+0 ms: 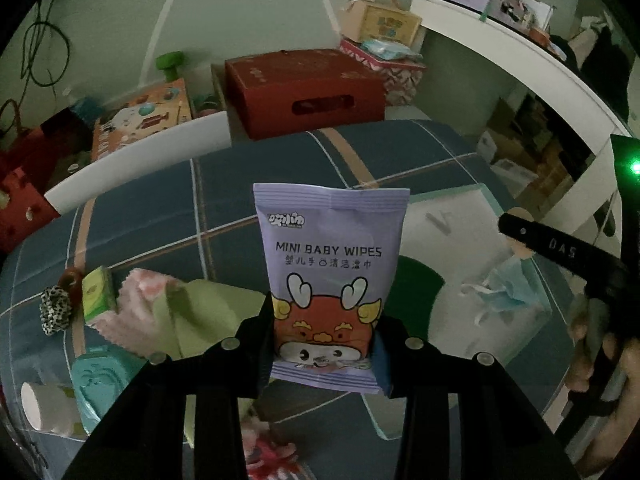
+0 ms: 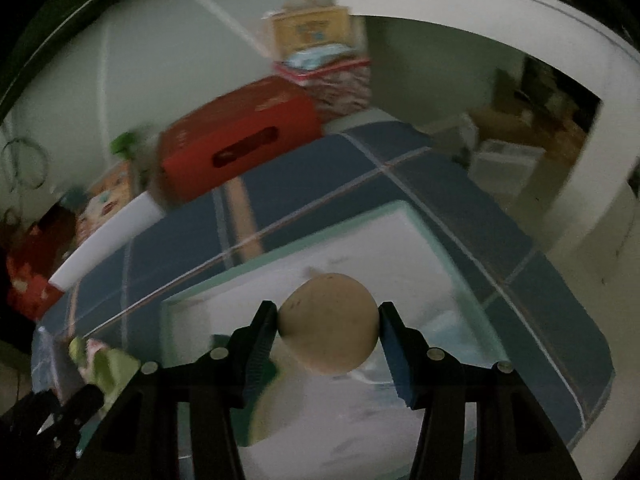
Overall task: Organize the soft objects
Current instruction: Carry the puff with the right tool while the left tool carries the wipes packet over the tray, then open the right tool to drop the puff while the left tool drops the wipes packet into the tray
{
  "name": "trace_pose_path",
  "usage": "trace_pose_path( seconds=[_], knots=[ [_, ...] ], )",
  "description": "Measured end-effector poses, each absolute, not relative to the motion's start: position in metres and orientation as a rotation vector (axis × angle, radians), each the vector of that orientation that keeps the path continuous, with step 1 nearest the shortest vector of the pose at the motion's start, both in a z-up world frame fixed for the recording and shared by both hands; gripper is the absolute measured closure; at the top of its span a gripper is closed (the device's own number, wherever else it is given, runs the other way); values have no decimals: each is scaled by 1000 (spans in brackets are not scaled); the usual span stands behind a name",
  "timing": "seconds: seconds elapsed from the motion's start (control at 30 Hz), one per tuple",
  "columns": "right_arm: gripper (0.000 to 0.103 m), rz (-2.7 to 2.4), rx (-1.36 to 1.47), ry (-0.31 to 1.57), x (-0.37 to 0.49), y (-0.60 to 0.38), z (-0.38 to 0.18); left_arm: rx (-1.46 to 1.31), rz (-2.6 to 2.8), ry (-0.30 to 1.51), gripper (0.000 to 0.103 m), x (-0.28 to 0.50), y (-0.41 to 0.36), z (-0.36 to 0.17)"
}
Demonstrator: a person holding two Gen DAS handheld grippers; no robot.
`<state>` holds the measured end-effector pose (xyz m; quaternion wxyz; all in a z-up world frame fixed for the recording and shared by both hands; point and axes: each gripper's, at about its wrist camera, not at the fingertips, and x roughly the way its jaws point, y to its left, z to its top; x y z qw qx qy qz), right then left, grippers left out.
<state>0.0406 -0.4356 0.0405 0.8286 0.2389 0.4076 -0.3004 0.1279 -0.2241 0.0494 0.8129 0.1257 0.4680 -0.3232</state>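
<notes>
Two tools busy — left tool pinching purple wipes pack, right tool pinching beige puff.

The wipes packet is showing smooth, slightly glossy printed plastic film. The checked bed cover is looking like matt woven cloth. The tan ball is appearing matt and faintly speckled. The red box is looking like matt cardboard.

**Two wrist views over one bed**

The left wrist camera looks forward along its fingers, close above the plaid bedspread, facing the wall and the red box. The right wrist camera sits further right, tilted, close over the white tray. Both views share the bedspread, the tray, the red box and the white shelf.
</notes>
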Motion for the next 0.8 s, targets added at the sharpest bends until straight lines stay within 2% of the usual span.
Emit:
trace_pose_path(
  seconds=[0.3,0.8],
  knots=[
    [48,-702,571,869,24,-465,24,278,-756,1000,61,122,-254,39],
    [48,-671,577,916,49,-464,-6,247,-775,1001,60,153,-300,-11]
  ],
)
